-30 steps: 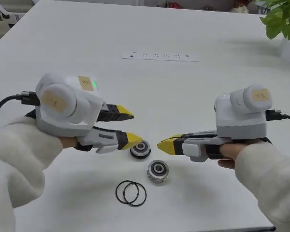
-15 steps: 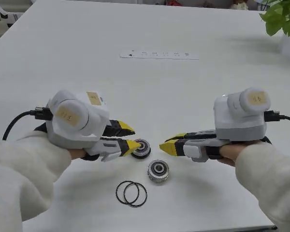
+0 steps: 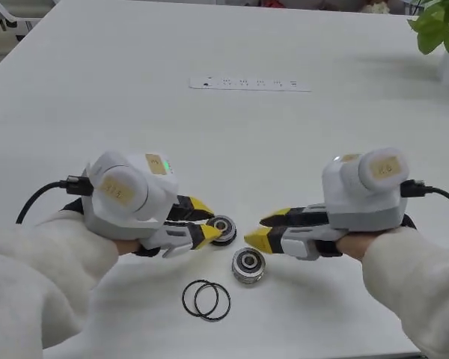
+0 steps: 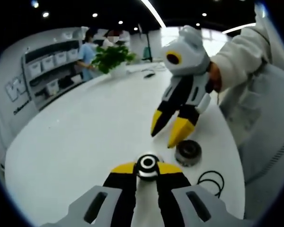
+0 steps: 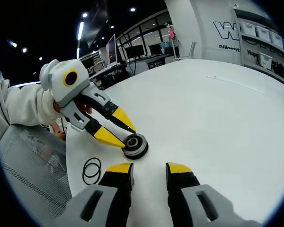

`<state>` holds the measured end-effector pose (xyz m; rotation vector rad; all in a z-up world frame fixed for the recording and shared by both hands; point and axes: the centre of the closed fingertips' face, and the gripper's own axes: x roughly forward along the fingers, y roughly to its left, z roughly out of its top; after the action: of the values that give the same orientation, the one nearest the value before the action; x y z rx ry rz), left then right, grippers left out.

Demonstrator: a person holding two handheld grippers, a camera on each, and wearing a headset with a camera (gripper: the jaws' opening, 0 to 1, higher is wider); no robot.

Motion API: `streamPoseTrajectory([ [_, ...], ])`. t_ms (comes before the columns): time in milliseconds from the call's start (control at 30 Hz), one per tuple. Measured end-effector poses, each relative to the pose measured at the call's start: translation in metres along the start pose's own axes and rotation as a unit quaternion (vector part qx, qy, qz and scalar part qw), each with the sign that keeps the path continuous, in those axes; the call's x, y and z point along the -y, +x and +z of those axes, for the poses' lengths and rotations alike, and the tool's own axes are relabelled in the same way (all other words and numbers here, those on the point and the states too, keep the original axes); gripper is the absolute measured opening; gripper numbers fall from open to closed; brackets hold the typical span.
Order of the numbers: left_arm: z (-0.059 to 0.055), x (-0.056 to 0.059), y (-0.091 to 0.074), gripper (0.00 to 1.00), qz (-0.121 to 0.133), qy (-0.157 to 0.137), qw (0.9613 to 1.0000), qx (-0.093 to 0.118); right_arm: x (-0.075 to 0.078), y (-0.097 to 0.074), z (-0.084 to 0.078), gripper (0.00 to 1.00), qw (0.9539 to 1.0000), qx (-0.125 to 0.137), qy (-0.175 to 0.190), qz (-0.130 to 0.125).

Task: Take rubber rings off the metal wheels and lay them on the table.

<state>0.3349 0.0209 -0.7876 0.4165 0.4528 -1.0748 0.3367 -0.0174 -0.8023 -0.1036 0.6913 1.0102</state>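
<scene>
Two metal wheels, two rubber rings and two grippers over the table. My left gripper pinches the first wheel, with a tip touching each side. My right gripper is half-open and empty, with the second wheel at its 6 o'clock. The rings overlap at that wheel's 7 o'clock. Half a second earlier my left jaws stood wider; wheels and rings are unmoved.

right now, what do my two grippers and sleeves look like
The left gripper and right gripper match: rounded white housings, grey-and-black jaws with yellow tips, a tan sticker on each round cap. A green light glows on the left one. A black cable leaves each rear. The sleeves are white and fleecy.
</scene>
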Motion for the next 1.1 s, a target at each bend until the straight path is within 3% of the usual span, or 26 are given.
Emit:
streamPoseTrajectory([
  [500,0.008,0.009,0.013,0.13,-0.009,-0.009,0.9998,0.017,-0.008,0.002,0.001,0.27,0.9997,0.001,-0.014,0.018],
  [933,0.012,0.012,0.019,0.13,-0.012,-0.017,0.9995,0.025,-0.008,0.002,0.002,0.22,0.9996,0.003,-0.019,0.023],
  [1100,0.012,0.012,0.019,0.13,-0.013,-0.022,0.9993,0.027,-0.013,0.003,0.002,0.18,0.9988,0.003,-0.037,0.032],
])
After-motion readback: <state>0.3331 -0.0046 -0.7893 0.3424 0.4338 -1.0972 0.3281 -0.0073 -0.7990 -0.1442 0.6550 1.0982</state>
